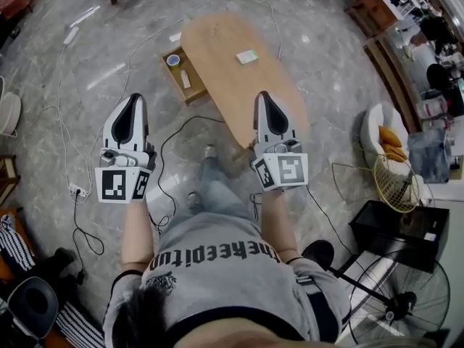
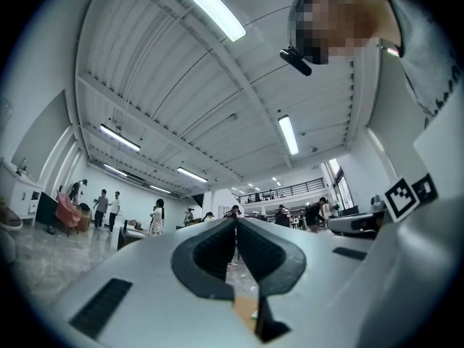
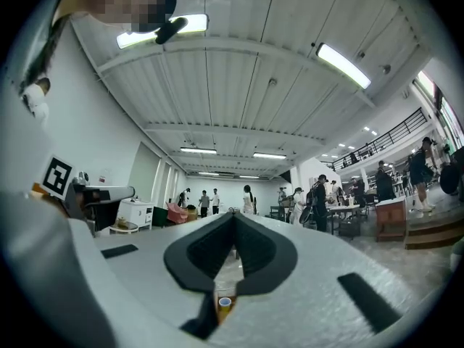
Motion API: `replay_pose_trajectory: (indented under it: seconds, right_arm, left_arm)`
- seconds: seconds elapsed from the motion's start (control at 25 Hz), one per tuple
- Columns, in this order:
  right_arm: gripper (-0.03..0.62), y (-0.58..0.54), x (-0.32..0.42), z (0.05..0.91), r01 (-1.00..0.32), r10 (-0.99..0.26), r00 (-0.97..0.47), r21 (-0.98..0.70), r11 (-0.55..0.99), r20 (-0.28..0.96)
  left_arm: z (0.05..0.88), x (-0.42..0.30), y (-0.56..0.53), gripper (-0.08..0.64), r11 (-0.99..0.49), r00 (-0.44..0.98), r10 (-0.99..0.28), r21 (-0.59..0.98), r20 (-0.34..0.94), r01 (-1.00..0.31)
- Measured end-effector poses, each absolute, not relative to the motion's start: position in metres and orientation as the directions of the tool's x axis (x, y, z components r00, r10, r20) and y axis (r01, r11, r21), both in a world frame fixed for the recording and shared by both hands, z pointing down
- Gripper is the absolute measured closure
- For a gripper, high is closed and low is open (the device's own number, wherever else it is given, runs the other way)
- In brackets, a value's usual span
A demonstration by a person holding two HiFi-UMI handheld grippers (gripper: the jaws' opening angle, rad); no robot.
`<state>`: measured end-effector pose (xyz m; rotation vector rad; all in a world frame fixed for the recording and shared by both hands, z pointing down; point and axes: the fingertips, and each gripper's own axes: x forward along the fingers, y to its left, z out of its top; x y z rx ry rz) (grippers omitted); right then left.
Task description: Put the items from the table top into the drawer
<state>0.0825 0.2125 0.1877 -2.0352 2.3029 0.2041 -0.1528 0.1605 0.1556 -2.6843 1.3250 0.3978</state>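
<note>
Head view: I stand short of the oval wooden table point(image 1: 217, 46), left gripper point(image 1: 135, 101) and right gripper point(image 1: 262, 97) raised side by side. The left fingers point(image 2: 210, 256) are pressed together on nothing, and the right fingers point(image 3: 210, 251) likewise. The one item I see on the table, a small white-and-green flat pack point(image 1: 247, 56), lies toward the far end, at about twelve o'clock from my right gripper. The open drawer point(image 1: 192, 94) juts from the table's side at about nine o'clock from the pack, with a round blue-rimmed thing point(image 1: 173, 60) and a pale thing point(image 1: 185, 78) inside. The pack looks light, thin and stiff. Lying flat it may slide, so I judge a pinch across its edges best.
</note>
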Motion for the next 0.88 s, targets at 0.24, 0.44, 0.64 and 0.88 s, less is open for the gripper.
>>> replay_pose_trajectory:
  seconds: [0.24, 0.44, 0.64, 0.88]
  right_arm:
    - [0.589, 0.142, 0.093, 0.184, -0.986, -0.975, -0.165, 0.054, 0.159, -0.145]
    - [0.589, 0.082, 0.115, 0.173, -0.980, -0.967, -0.197, 0.056, 0.191, -0.161]
    - [0.589, 0.033, 0.144, 0.166, -0.975, -0.960, -0.223, 0.058, 0.216, -0.171]
    - [0.589, -0.007, 0.178, 0.168, -0.968, -0.952, -0.251, 0.041, 0.247, -0.177]
  left_arm:
    - [0.149, -0.150, 0.100, 0.546, -0.566, 0.539, -0.786, 0.002, -0.302, -0.824]
    - [0.137, -0.127, 0.048, 0.546, -0.542, 0.514, -0.794, -0.005, -0.324, -0.840]
    - [0.126, -0.096, 0.003, 0.546, -0.527, 0.500, -0.799, -0.011, -0.334, -0.850]
    - [0.119, -0.059, -0.030, 0.546, -0.516, 0.494, -0.796, -0.036, -0.348, -0.856]
